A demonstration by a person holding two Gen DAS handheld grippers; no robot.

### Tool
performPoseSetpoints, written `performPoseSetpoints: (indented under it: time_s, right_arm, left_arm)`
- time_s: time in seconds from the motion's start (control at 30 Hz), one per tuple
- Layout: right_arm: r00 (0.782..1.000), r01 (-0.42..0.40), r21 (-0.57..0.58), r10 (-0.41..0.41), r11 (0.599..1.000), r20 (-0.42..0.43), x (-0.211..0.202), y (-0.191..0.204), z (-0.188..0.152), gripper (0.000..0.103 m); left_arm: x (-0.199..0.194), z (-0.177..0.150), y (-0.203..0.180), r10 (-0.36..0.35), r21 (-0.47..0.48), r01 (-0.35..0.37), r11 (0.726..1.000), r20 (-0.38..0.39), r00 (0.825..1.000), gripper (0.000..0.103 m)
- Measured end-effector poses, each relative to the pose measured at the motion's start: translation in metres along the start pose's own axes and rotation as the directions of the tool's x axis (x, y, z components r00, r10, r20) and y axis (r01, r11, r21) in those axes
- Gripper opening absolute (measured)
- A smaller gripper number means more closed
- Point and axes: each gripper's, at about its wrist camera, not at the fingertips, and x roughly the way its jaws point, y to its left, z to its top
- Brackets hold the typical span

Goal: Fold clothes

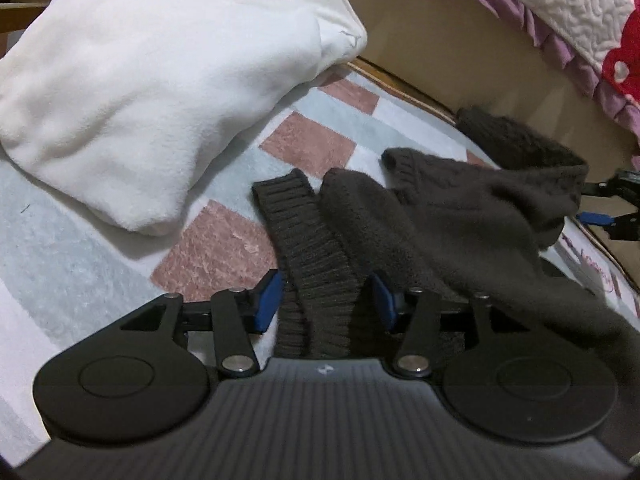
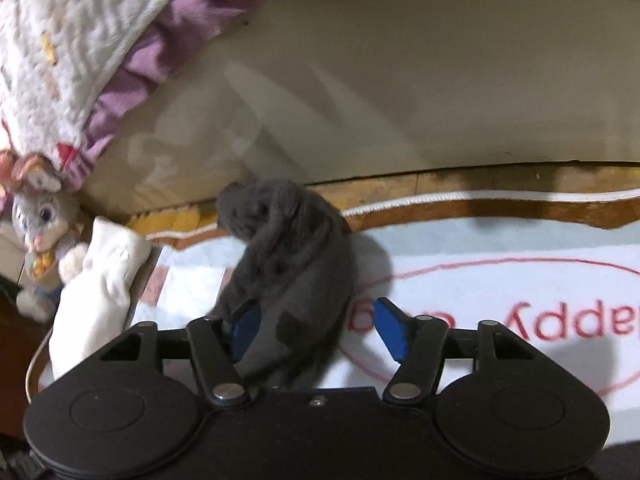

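1. Because both grippers stand with their pads apart over the rug (image 1: 80, 264), I judge that the dark sweater (image 1: 460, 216) is being laid down there, not carried.
2. Left gripper (image 1: 326, 300): its jaws are partly open. The sweater's ribbed band (image 1: 308, 256) runs straight between the blue pads (image 1: 268, 300), but the left pad shows a gap beside the knit, so nothing looks pinched.
3. Right gripper (image 2: 320, 326): its jaws are wide. A bunched end of the sweater (image 2: 288, 264) lies between them, against the left pad (image 2: 244, 326) and clear of the right one; it slumps loose on the rug (image 2: 500, 280).
4. From the left wrist, the sweater spreads crumpled from that gripper toward the right, where the right gripper (image 1: 608, 216) shows at its far end. It lies on the rug by the cardboard wall (image 1: 420, 40).
5. A white garment (image 1: 152, 92) sits folded, apart from the sweater at the upper left, probably set aside as done.
6. A plush rabbit (image 2: 44, 224) and a quilt (image 2: 60, 40) lie off the rug, outside the work.
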Motion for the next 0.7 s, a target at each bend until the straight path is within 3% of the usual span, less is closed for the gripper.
performPoseSetpoints:
  time_s: [0.13, 0.2, 0.3, 0.37, 0.43, 0.5, 0.6, 0.67, 0.7]
  right_arm:
    - [0.998, -0.001, -0.012, 0.002, 1.0, 0.062, 0.02, 0.004, 0.006, 0.067]
    - [0.994, -0.018, -0.065, 0.025, 0.998, 0.103, 0.024, 0.018, 0.007, 0.024]
    - [0.987, -0.038, -0.213, 0.07, 0.976, 0.144, 0.026, 0.056, 0.0, 0.018]
    - [0.986, -0.037, -0.348, 0.091, 0.937, 0.141, 0.028, 0.091, -0.012, 0.017]
    - [0.992, -0.016, -0.539, 0.08, 0.842, 0.095, 0.035, 0.135, -0.036, 0.017]
    - [0.998, -0.059, -0.681, 0.056, 0.73, -0.026, 0.044, 0.169, -0.065, 0.019]
    - [0.965, -0.242, -0.738, 0.078, 0.631, -0.25, 0.04, 0.186, -0.101, 0.026]
    - [0.921, -0.37, -0.666, 0.161, 0.647, -0.356, 0.028, 0.177, -0.099, 0.032]
    - [0.912, -0.395, -0.627, 0.204, 0.672, -0.357, 0.021, 0.17, -0.092, 0.035]
  left_arm:
    - [-0.002, -0.001, -0.003, 0.008, 0.047, -0.008, 0.999, 0.002, 1.0, 0.049]
    - [-0.003, -0.002, -0.007, 0.028, 0.098, -0.028, 0.995, 0.002, 1.0, 0.041]
    - [-0.008, -0.005, -0.009, 0.027, 0.102, -0.027, 0.994, 0.008, 1.0, 0.034]
    - [-0.01, -0.005, -0.009, 0.026, 0.106, -0.027, 0.994, 0.011, 1.0, 0.034]
    - [-0.011, -0.005, -0.01, 0.03, 0.111, -0.031, 0.993, 0.013, 0.999, 0.033]
    - [-0.011, -0.006, -0.01, 0.034, 0.115, -0.036, 0.993, 0.013, 0.999, 0.033]
    - [-0.013, -0.009, -0.011, 0.049, 0.124, -0.051, 0.991, 0.016, 0.999, 0.034]
    - [-0.015, -0.01, -0.009, 0.047, 0.113, -0.048, 0.992, 0.013, 0.999, 0.034]
    - [-0.015, -0.011, -0.009, 0.046, 0.11, -0.047, 0.993, 0.013, 0.999, 0.034]
